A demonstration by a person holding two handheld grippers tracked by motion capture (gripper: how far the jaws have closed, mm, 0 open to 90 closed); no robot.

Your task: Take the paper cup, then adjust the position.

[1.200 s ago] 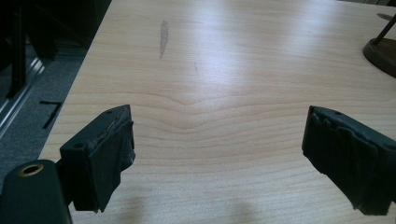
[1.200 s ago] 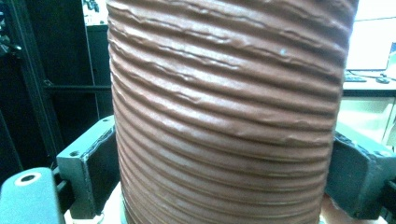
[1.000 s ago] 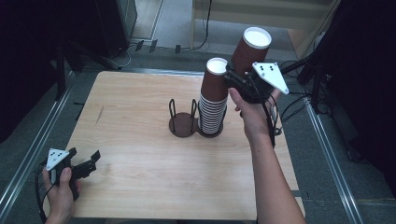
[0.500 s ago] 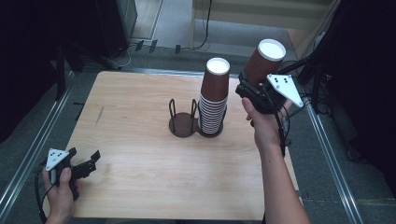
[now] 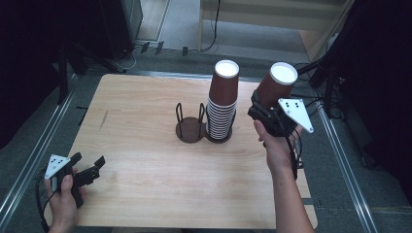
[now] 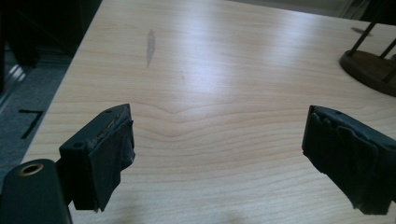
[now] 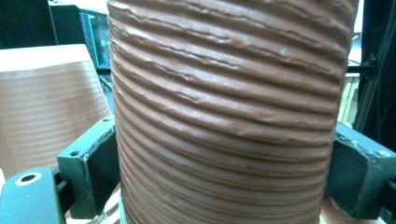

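Note:
A brown ribbed paper cup (image 5: 275, 87) is held above the table's right side, upside down with its white base on top. My right gripper (image 5: 265, 115) is shut on it; both pads press the cup's (image 7: 224, 116) ribbed wall in the right gripper view. To its left a tall stack of the same cups (image 5: 222, 102) stands in the right ring of a dark two-ring holder (image 5: 190, 130); the left ring is empty. My left gripper (image 5: 90, 167) rests near the table's front left corner, open, with bare wood between its pads (image 6: 109, 154).
The wooden table (image 5: 145, 160) has metal rails along both sides. Cables and dark stands lie beyond its far edge and to the right. The holder's base (image 6: 371, 70) shows at the upper right in the left gripper view.
My right gripper has carried the cup to the right, away from the top of the stack, and lower. The left gripper has stayed where it was.

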